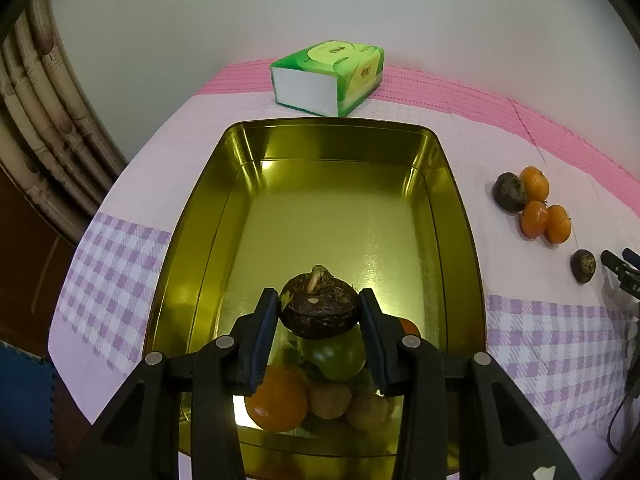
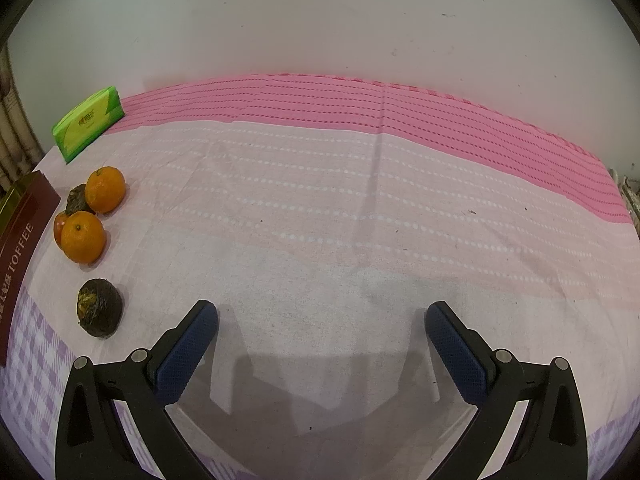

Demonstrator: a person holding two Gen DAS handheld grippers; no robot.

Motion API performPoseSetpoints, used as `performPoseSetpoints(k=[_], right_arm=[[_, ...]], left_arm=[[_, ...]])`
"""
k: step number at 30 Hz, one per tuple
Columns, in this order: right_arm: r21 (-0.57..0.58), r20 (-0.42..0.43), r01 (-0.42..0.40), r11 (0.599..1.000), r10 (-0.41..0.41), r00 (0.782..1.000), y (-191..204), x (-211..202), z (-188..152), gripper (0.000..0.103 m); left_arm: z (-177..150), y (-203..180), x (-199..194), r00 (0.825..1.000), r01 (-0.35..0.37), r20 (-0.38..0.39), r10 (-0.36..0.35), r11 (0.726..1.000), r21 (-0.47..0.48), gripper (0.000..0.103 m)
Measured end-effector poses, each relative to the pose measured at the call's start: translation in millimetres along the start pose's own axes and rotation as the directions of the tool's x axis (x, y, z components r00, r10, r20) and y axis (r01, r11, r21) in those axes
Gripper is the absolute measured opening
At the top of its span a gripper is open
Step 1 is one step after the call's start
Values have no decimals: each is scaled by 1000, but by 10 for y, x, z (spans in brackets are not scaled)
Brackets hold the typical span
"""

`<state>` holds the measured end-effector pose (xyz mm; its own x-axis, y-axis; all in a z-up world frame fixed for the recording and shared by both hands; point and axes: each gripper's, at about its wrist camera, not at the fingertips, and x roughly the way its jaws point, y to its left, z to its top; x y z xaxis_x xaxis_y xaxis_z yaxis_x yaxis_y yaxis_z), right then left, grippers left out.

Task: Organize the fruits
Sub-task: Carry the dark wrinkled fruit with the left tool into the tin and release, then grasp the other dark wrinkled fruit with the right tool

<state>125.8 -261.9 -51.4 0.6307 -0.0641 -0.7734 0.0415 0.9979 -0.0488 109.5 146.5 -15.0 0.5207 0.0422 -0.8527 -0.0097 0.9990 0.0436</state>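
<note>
My left gripper (image 1: 319,306) is shut on a dark brown water chestnut (image 1: 319,308) and holds it above the near end of the gold tin tray (image 1: 332,148). Below it in the tray lie a green fruit (image 1: 336,354), an orange (image 1: 276,400) and two tan round fruits (image 1: 330,400). On the cloth right of the tray sit three oranges (image 1: 534,184) with a dark chestnut (image 1: 508,192), and a lone chestnut (image 1: 583,266). My right gripper (image 2: 322,328) is open and empty over the cloth, right of that lone chestnut (image 2: 99,307); the oranges (image 2: 105,189) lie beyond.
A green tissue pack (image 1: 330,76) lies behind the tray, also in the right wrist view (image 2: 88,122). The tray's brown outer wall (image 2: 20,248) reads TOFFEE. A pink and lilac checked cloth (image 2: 360,220) covers the table against a white wall. A curtain (image 1: 44,120) hangs at left.
</note>
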Motion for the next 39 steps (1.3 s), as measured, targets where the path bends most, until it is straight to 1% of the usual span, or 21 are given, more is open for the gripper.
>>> performPoseSetpoints(k=[5,10,17,24,29,33,39], right_arm=[[-2,-8,-3,1000,3,1000,-6,23,10,103],[-7,-16,-9,1000,9,1000,-14,9,3,103],[-13,-21,-13,1000,13,1000,-9,-47,-65,103],[-21,-35,-16,1000,15,999,100,-161,-203,103],[-30,-40,-22,999,21,999,241,-241,-292,103],[-72,-42,-51,996,48,998,456,-269,-321,103],[-146,-40,-101,984,96,995,826,-258,-256,95]], left_arm=[[-31,-1,61,1000,2,-21,-2,1000,-11,38],[-23,-29,51,1000,-14,-9,14,1000,2,38],[-25,-23,62,1000,-11,-10,11,1000,0,39],[-14,-1,1,1000,-5,5,5,1000,-13,47],[-5,-10,-22,1000,-6,11,6,1000,-11,49],[8,-7,-42,1000,-6,16,6,1000,-16,49],[22,25,-57,1000,-13,14,13,999,-33,51]])
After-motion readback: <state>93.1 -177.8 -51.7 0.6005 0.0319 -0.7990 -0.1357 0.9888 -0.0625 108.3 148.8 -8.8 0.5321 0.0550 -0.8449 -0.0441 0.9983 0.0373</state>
